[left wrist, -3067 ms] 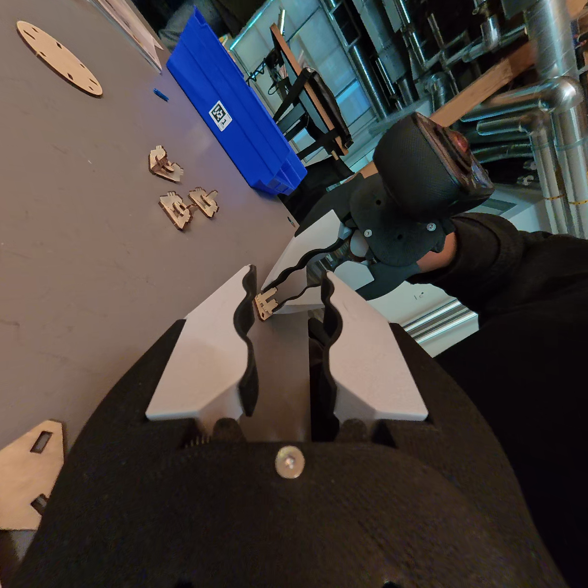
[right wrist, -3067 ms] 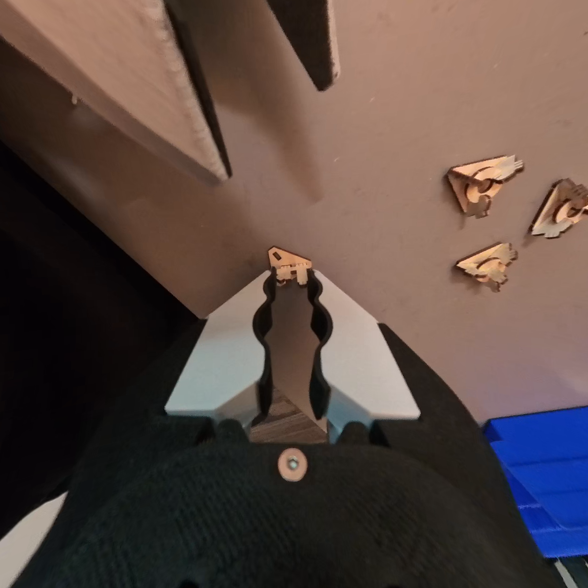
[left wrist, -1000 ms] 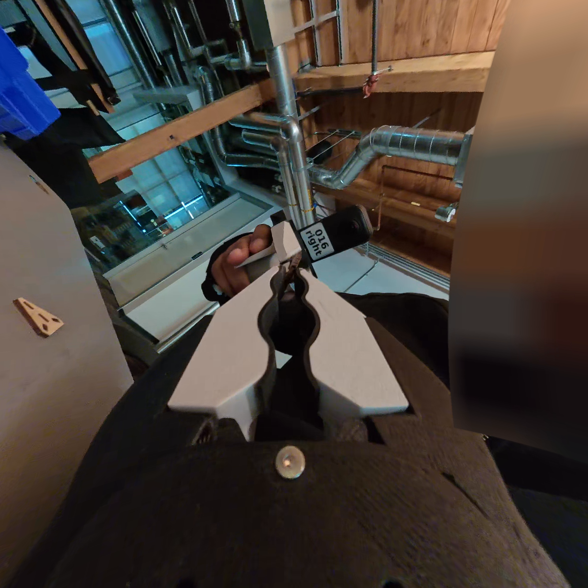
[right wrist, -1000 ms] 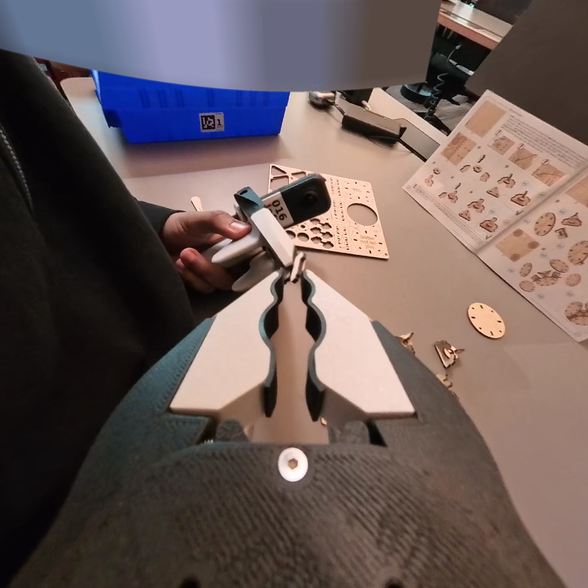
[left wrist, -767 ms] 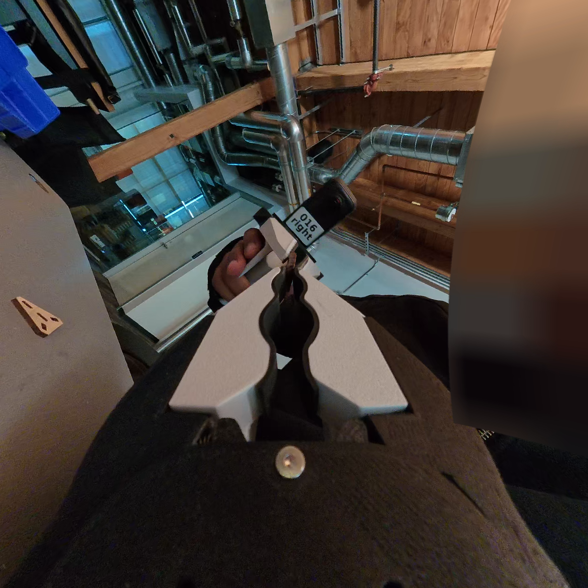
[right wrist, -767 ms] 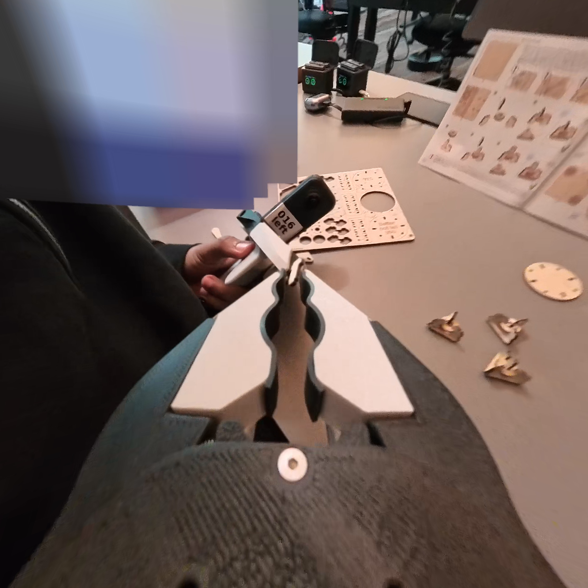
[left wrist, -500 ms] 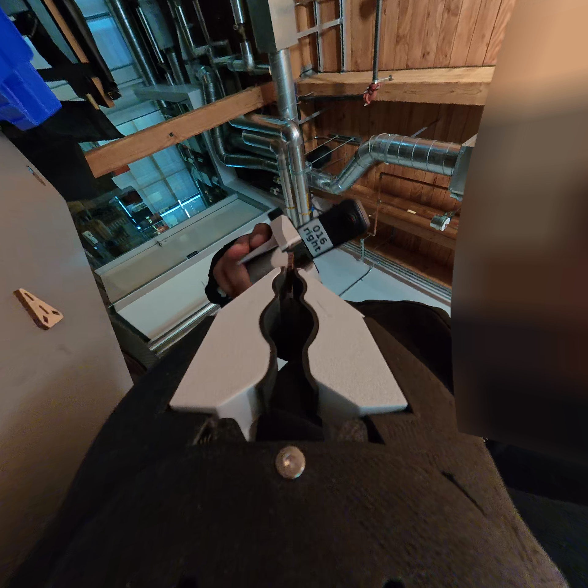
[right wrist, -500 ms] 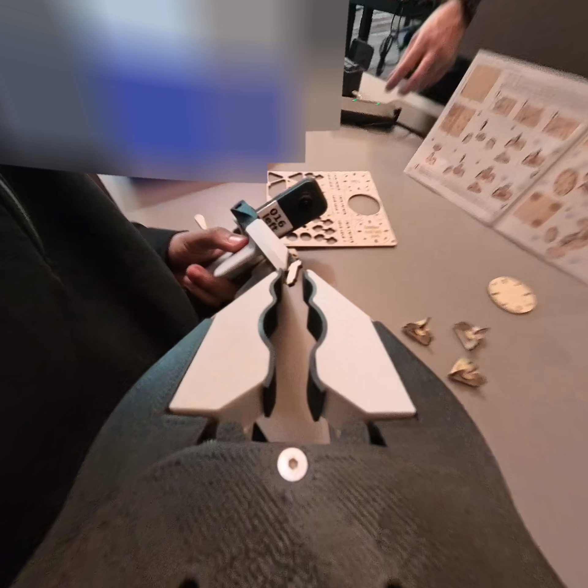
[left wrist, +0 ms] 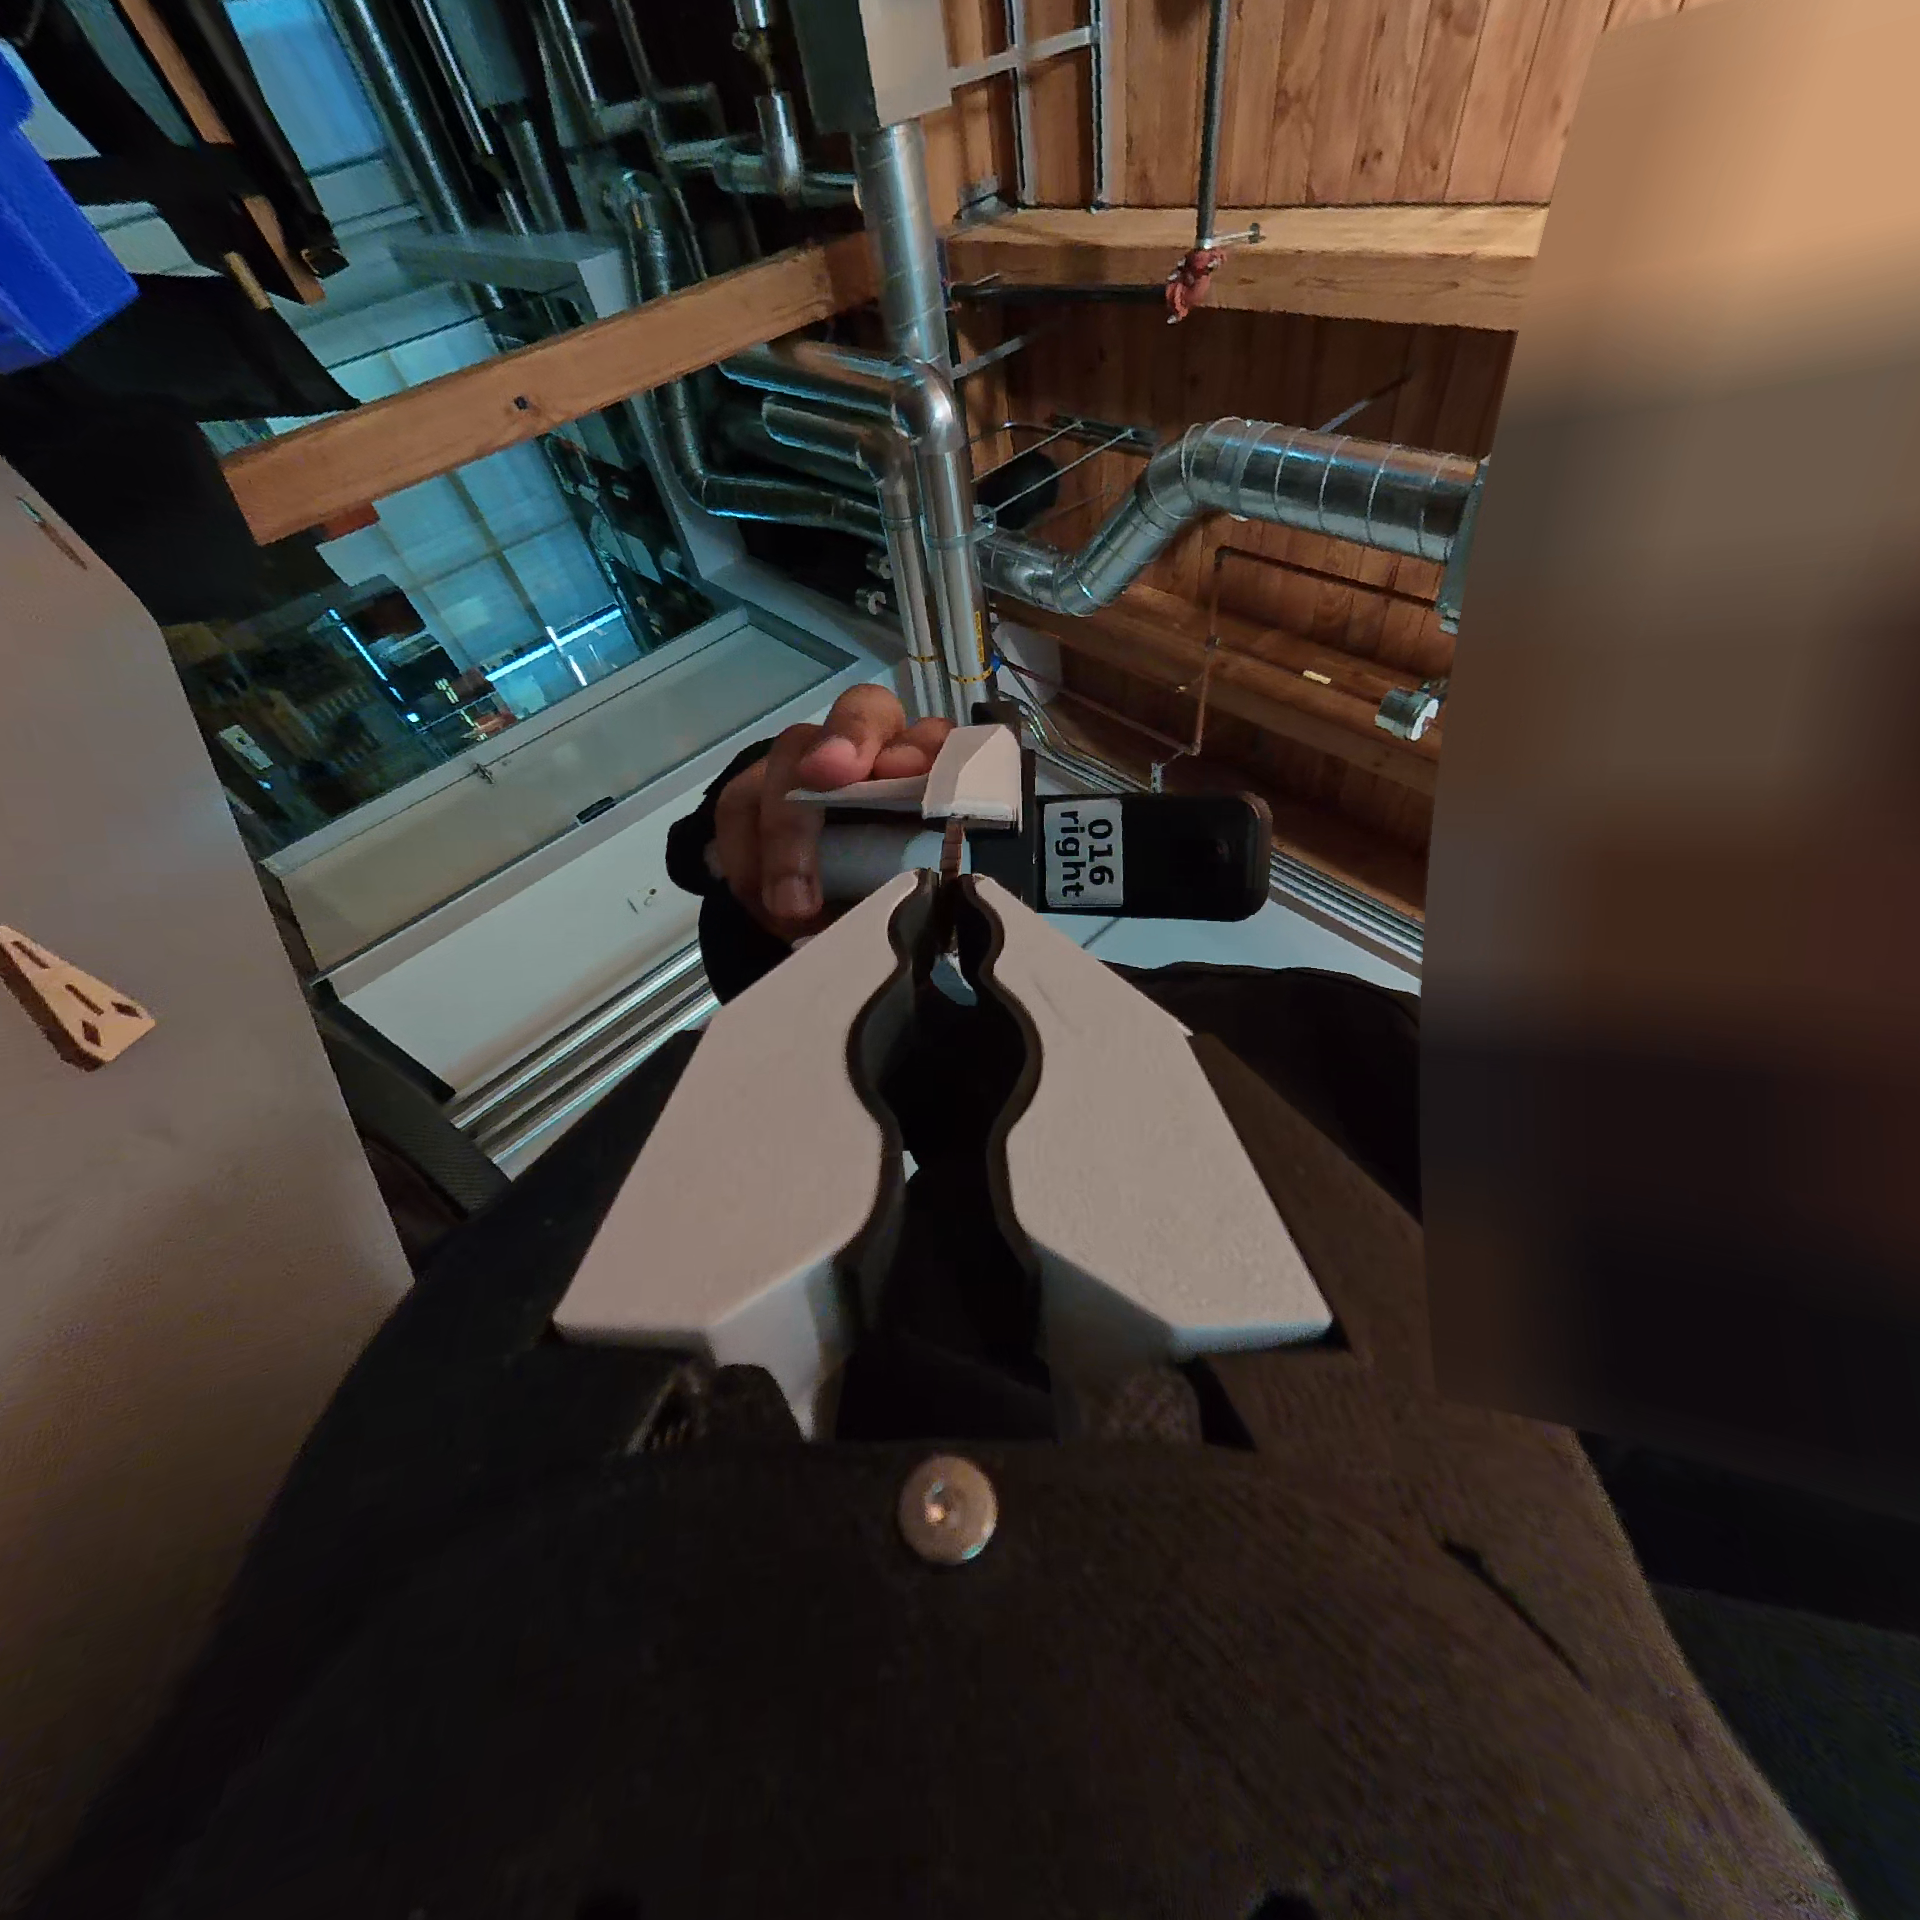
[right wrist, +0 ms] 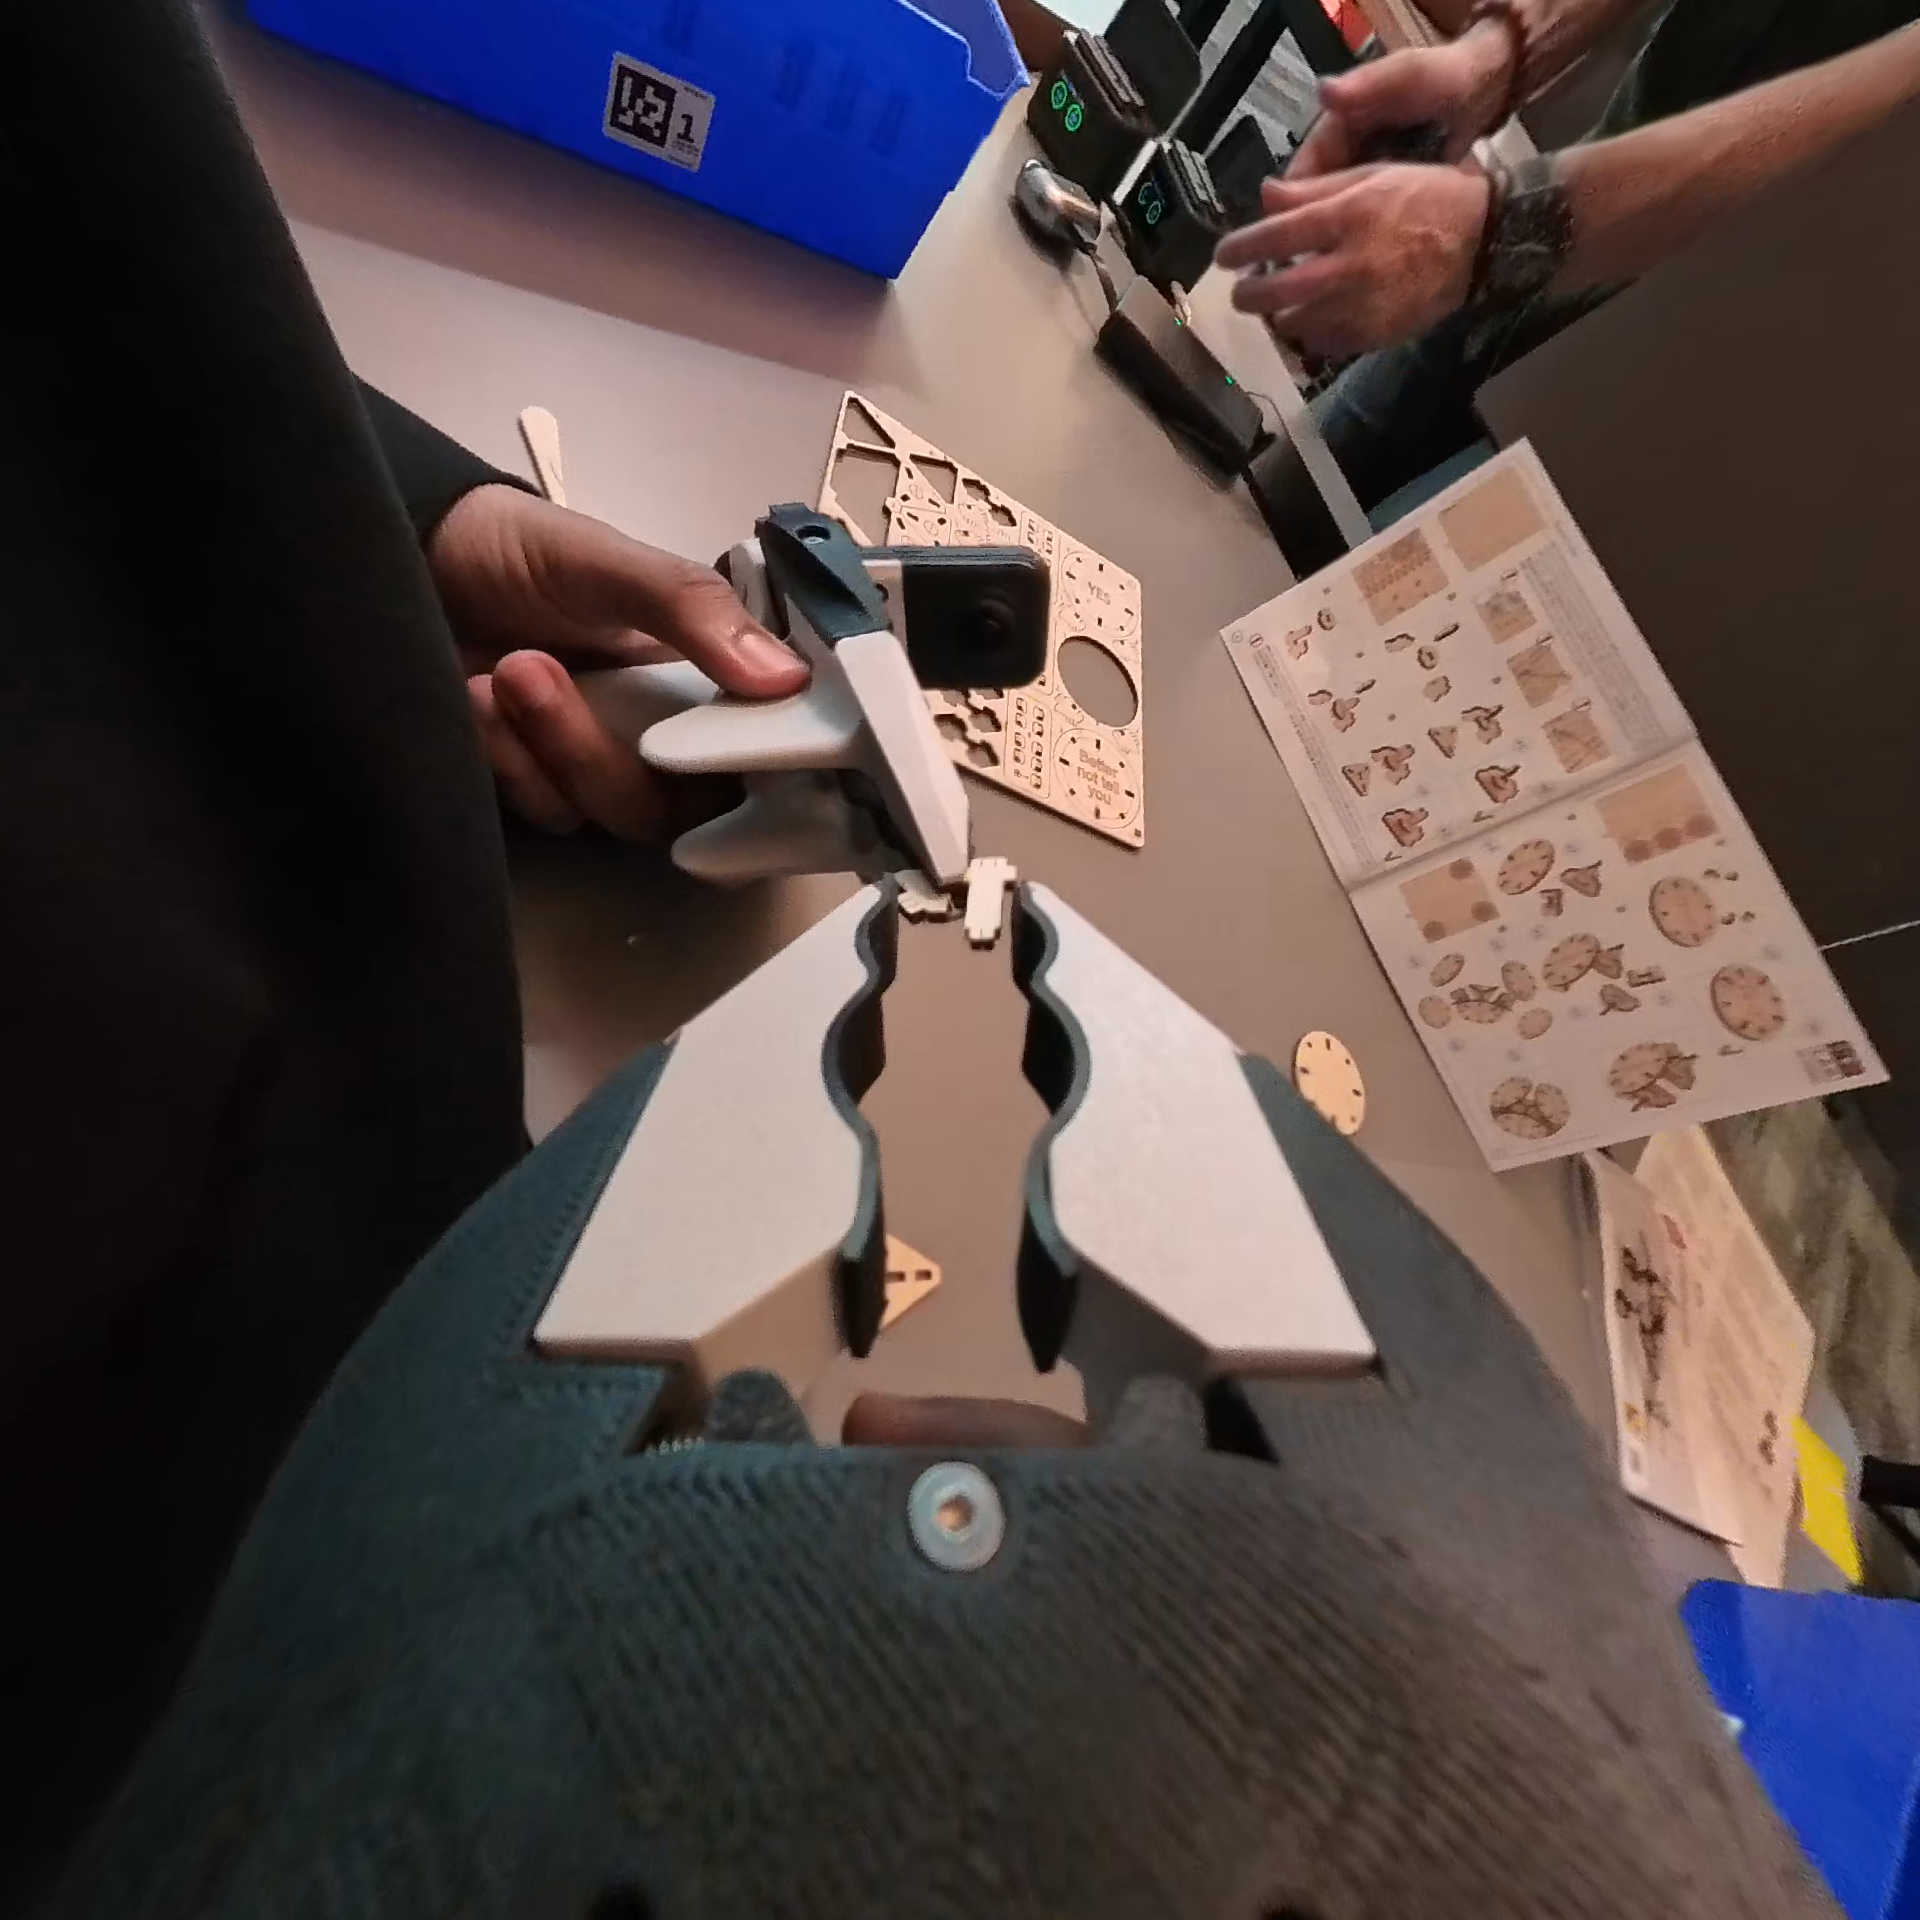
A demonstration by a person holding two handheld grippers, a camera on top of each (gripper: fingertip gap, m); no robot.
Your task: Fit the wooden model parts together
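Two grippers [right wrist: 951,899] [left wrist: 943,894] — one small wooden piece [right wrist: 956,899].

Right gripper [right wrist: 951,914] jaws apart around small wooden puzzle piece [right wrist: 985,902]; left gripper [right wrist: 940,868] pinches that piece's other end. Cut-out wooden sheet [right wrist: 1081,727], instruction booklet [right wrist: 1538,810], blue bin [right wrist: 727,114] on table [right wrist: 1226,914].

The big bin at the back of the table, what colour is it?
Blue bin, seen best in the right wrist view.
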